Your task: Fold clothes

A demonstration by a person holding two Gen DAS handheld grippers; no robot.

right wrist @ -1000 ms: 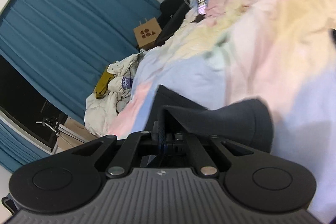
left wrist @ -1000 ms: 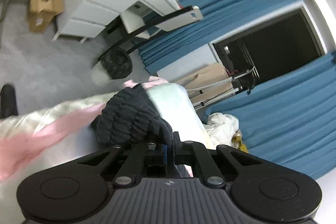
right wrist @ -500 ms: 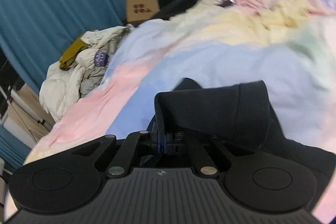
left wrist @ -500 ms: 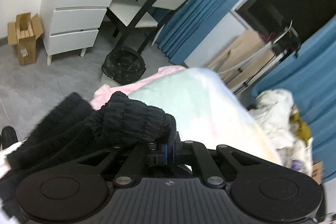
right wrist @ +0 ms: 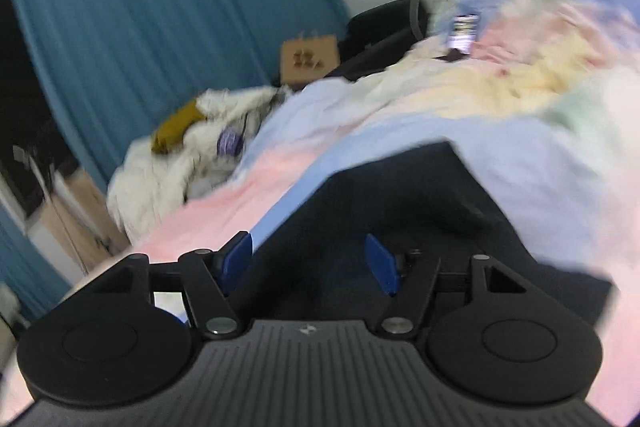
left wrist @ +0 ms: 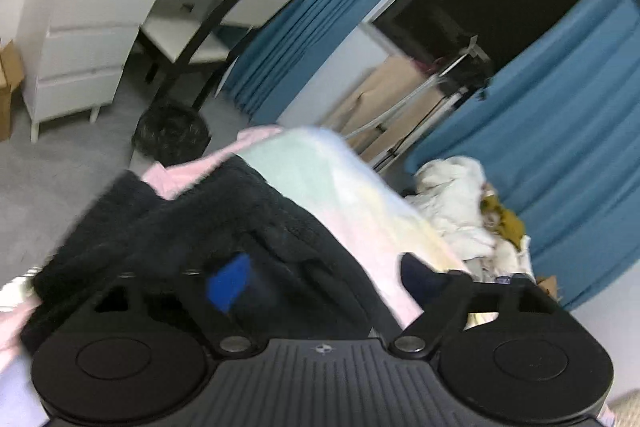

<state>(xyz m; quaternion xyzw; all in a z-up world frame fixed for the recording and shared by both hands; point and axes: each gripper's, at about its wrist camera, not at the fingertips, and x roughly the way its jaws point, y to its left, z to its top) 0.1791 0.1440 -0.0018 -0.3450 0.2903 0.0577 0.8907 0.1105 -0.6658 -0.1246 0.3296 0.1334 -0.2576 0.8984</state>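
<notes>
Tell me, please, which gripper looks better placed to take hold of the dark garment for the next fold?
Probably right: the right gripper is open with the dark garment lying flat between its fingers. The left gripper is open too, over bunched fabric.

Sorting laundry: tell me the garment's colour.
The garment is black; clearest in the right wrist view.

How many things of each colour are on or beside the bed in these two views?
Black or dark: 1, the dark garment on the bedspread.
Pastel multicolour: 1, the bedspread.
White: 1, the heap of white laundry beside the bed.
Mustard: 1, a mustard cloth on that heap.
Brown: 1, a cardboard box.
Total: 5
</notes>
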